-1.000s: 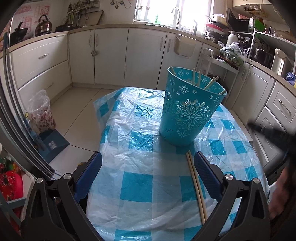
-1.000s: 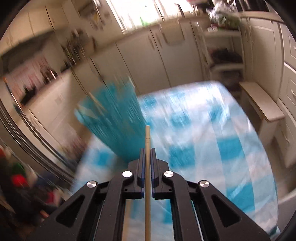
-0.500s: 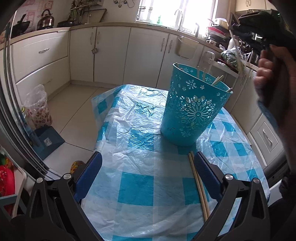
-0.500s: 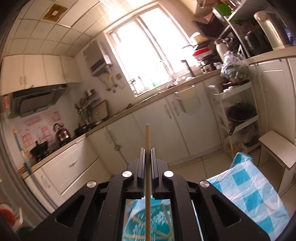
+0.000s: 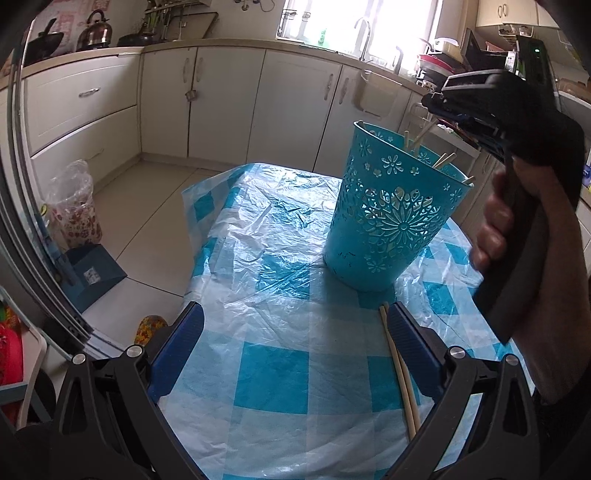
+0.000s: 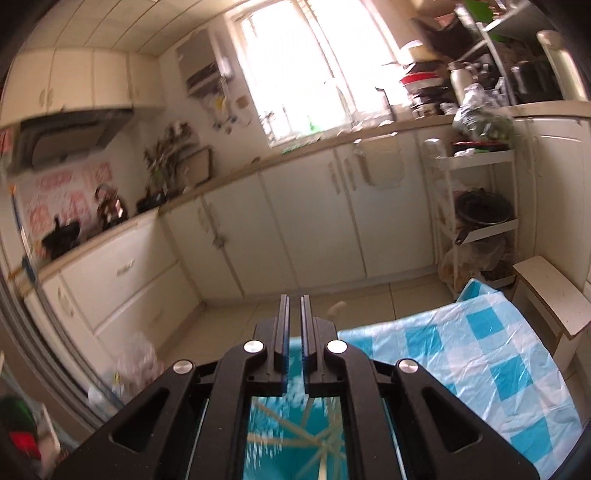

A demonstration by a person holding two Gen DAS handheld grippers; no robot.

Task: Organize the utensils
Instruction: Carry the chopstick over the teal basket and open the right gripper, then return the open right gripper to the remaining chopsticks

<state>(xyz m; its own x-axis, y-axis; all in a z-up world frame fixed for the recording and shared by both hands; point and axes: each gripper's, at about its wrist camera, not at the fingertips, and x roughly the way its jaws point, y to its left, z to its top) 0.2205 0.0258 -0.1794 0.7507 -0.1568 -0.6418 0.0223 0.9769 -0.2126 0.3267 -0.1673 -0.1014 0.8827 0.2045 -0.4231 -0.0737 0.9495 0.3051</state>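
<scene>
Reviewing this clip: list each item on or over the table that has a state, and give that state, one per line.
left gripper: open, empty, low over the tablecloth.
right gripper: slightly open, empty, above the basket.
blue basket: upright on the table, several chopsticks standing inside.
loose chopsticks: a pair lying flat on the tablecloth beside the left gripper's right finger, not gripped.

Checked blue-and-white tablecloth (image 5: 273,373), kettle (image 5: 96,35) on the counter, white stool (image 6: 554,295) beside the table.
</scene>
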